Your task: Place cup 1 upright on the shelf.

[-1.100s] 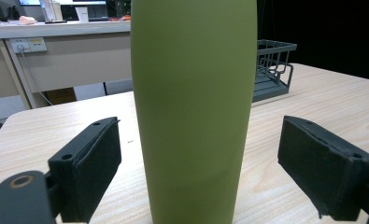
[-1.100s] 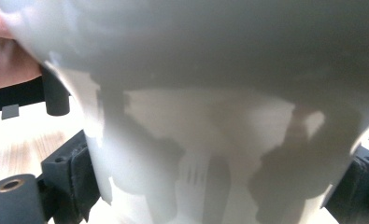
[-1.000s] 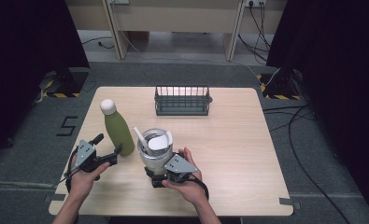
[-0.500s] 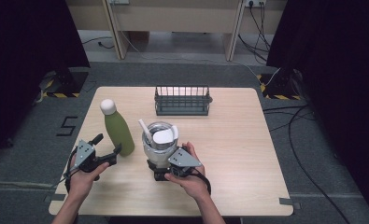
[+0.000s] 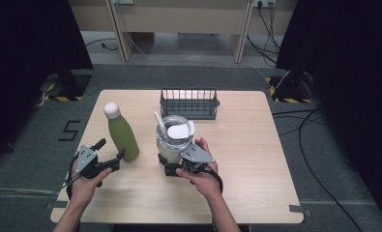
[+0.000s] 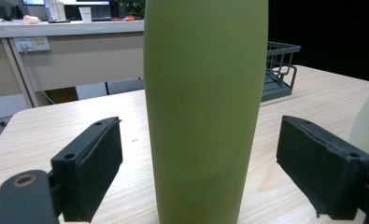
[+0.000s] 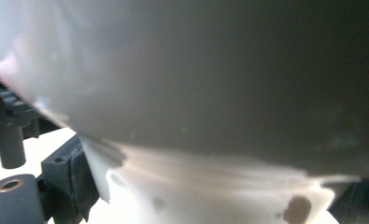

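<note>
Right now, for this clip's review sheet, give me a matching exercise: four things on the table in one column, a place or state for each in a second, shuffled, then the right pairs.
Things
1. green bottle
2. glass jar
3. wire rack
4. white cap

Places or states
A. at the table's far edge
B. on top of the bottle
C. between the left claw's open pads, untouched
D. gripped near its base by the right claw

Pairs: 1-C, 2-D, 3-A, 4-B

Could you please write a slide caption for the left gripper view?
Left tool open astride an upright green bottle, pads clear of it, wire rack behind.
</note>
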Tool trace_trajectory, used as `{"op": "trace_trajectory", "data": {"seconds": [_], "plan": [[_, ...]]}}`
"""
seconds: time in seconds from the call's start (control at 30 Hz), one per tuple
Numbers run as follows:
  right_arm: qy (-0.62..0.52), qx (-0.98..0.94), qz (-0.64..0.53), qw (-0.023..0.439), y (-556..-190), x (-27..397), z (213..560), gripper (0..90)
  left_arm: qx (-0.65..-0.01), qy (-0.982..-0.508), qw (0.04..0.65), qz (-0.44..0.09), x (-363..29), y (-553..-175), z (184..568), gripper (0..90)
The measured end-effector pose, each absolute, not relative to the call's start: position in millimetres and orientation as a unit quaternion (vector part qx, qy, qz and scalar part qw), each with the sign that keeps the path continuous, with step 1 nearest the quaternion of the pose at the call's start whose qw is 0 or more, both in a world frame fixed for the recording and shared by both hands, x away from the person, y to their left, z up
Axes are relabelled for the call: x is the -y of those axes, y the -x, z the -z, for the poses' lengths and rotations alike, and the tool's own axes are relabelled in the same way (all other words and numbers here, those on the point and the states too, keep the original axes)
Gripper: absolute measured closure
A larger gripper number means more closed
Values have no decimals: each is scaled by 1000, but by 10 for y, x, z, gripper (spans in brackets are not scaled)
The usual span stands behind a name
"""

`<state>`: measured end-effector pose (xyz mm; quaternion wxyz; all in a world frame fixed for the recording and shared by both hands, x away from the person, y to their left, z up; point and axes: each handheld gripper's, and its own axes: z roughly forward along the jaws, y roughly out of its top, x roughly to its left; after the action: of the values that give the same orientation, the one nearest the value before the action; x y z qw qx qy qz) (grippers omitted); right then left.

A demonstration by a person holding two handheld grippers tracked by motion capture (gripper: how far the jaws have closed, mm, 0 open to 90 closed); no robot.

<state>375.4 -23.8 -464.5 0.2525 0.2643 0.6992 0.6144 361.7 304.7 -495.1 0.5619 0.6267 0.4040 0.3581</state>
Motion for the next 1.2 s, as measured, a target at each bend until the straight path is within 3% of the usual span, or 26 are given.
{"op": "trace_trajectory", "data": {"seconds": [1.2], "plan": [[-307, -676, -604, 290, -4200, 507, 4402, 99, -403, -627, 563, -358, -3040, -3617, 4950, 139]]}}
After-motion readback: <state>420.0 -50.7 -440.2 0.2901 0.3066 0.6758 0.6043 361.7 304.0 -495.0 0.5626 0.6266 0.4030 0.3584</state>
